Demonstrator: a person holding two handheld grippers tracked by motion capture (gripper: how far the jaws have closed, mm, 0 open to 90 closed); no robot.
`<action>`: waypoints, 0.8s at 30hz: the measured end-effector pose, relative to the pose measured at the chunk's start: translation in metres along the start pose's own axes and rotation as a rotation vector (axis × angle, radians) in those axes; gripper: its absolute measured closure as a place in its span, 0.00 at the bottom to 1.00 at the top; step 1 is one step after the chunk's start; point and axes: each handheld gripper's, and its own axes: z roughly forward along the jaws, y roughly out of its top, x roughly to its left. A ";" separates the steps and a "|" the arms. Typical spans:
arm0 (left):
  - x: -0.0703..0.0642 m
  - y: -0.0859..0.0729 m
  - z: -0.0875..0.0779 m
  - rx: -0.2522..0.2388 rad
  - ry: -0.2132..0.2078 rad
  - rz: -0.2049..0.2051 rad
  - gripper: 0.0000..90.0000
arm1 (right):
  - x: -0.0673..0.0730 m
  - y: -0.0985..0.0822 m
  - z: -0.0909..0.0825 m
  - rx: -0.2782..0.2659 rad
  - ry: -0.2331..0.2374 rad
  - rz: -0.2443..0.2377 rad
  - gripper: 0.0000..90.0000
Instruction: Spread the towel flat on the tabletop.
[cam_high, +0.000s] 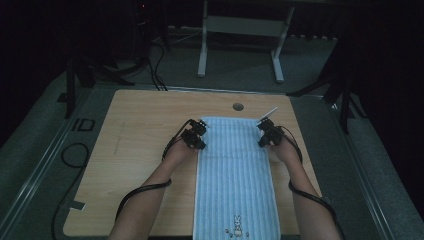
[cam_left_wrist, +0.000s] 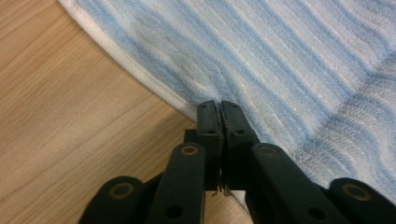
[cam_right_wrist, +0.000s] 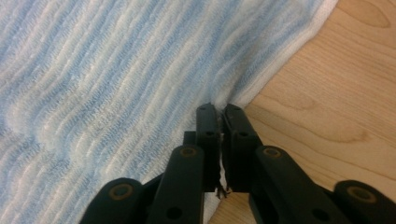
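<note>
Both grippers are pinched tight on the towel (cam_high: 235, 170) now, the left gripper (cam_high: 196, 136) on its left hem near the far corner and the right gripper (cam_high: 266, 134) on the opposite hem, jaws closed with cloth nipped between the tips in each gripper view. The towel lies flat down the middle of the wooden table (cam_high: 135, 150), its near end hanging toward the person's edge. Here is the worry: each bite looks thin, taking just the white hem (cam_left_wrist: 154, 88) (barely a lip of fabric), so a quick lift could let the terry slip free on one side and leave the fold lopsided. Uneven pulling between the hands could also drag the whole cloth askew across the smooth laminate. The fabric is soft, looped pile, pale blue with wavy white stripes (cam_right_wrist: 116, 79), limp and puckering where it is nipped; a small embroidered rabbit (cam_high: 238, 222) sits near the close end.
</note>
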 end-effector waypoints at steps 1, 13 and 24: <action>0.000 0.000 -0.001 0.000 0.005 0.000 0.98 | 0.001 0.000 -0.001 0.002 -0.006 -0.005 0.97; -0.007 -0.013 -0.053 -0.137 0.014 0.015 0.98 | 0.011 -0.018 -0.056 -0.152 -0.007 -0.070 0.97; -0.049 -0.056 -0.081 -0.136 -0.052 0.102 0.98 | 0.042 -0.077 -0.066 -0.155 0.048 -0.174 0.97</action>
